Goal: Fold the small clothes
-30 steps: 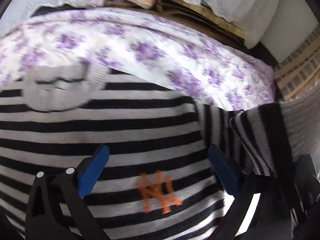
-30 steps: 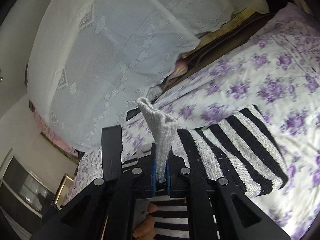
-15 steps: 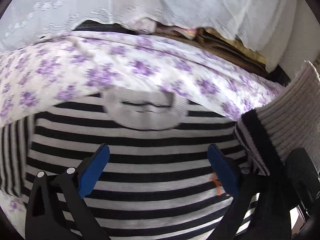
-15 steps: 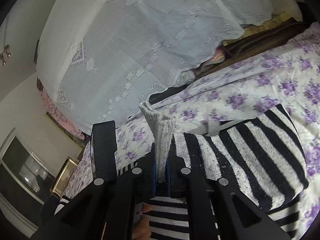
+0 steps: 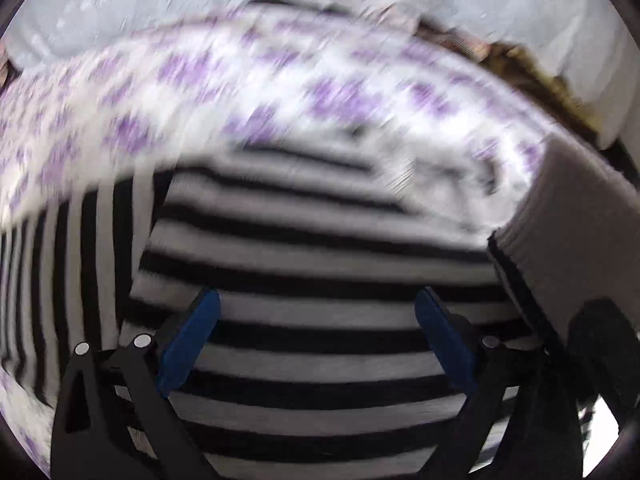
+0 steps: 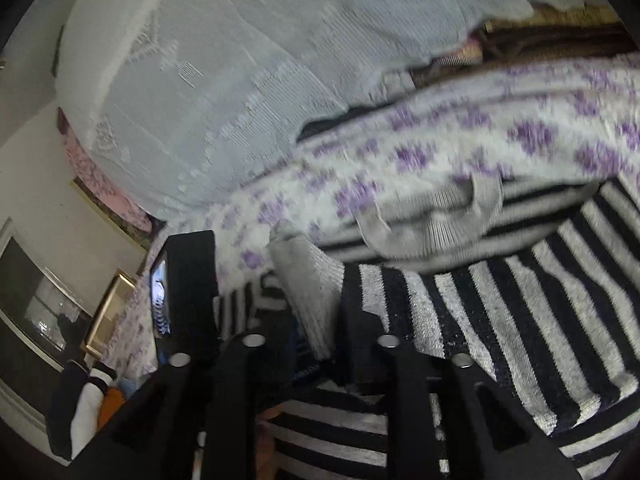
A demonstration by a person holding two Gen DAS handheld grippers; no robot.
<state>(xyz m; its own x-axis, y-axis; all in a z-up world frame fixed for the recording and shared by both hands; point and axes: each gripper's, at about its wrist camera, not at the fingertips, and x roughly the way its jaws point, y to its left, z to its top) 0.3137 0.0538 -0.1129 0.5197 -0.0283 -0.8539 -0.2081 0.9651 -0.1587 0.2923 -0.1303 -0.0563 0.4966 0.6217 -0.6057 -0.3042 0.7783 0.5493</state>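
Observation:
A black-and-white striped sweater lies flat on a bedsheet with purple flowers. My left gripper is open with blue pads, hovering just above the sweater's body. My right gripper is shut on the grey ribbed cuff of the sweater's sleeve, which is drawn across the body. That sleeve and cuff also show in the left wrist view at the right. The grey collar shows in the right wrist view. Both views are motion-blurred.
A white lace cloth covers a pile behind the bed. Brown and folded textiles lie at the far edge. A picture frame and dark furniture stand at the left.
The left gripper swung right and back across the sweater, still open. The right gripper carried the cuff lower and further over the sweater body, so the collar now shows beyond it.

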